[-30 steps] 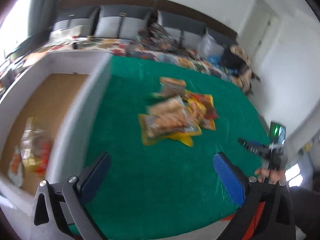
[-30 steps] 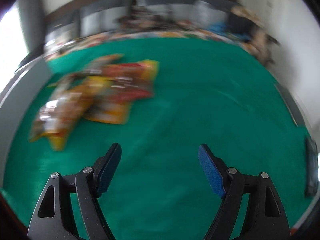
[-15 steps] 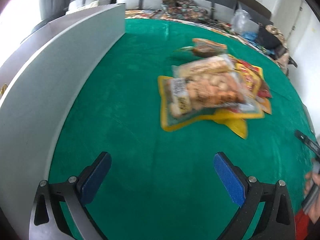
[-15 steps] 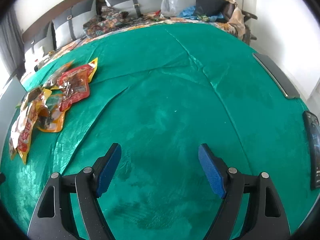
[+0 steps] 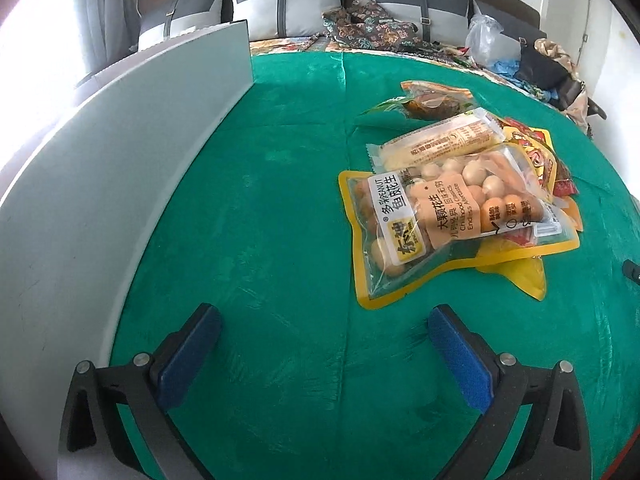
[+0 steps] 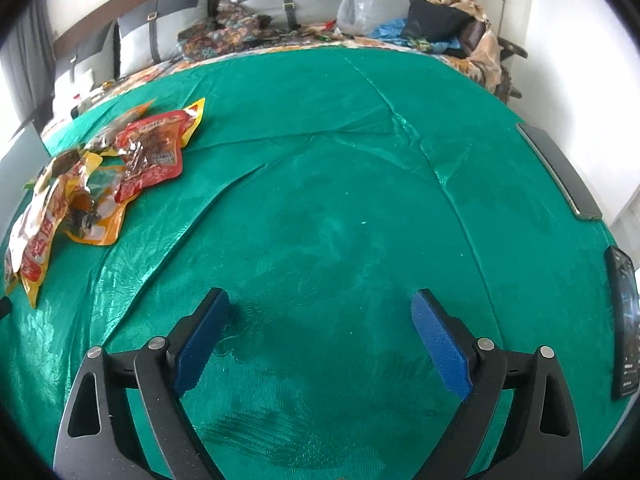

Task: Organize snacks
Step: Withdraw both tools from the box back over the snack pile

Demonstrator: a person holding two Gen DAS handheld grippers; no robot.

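The left gripper (image 5: 320, 334) is spread wide and empty above green cloth (image 5: 260, 220). A white box wall (image 5: 120, 168) stands at its left. Right of centre lies a snack pile (image 5: 472, 184), its top bag (image 5: 436, 220) reading "PEANUT". The right gripper (image 6: 320, 316), jaws just widened, holds nothing; a phone (image 6: 624, 320) lies far right.

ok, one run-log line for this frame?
stage: approach | left gripper: open, empty, short of peanut bag | right gripper: just opened wider, empty, over green cloth | snack pile: untouched

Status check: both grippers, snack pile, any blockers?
Left gripper open, empty. Right gripper just opened wider, empty. Snack pile untouched on green cloth. Path clear.
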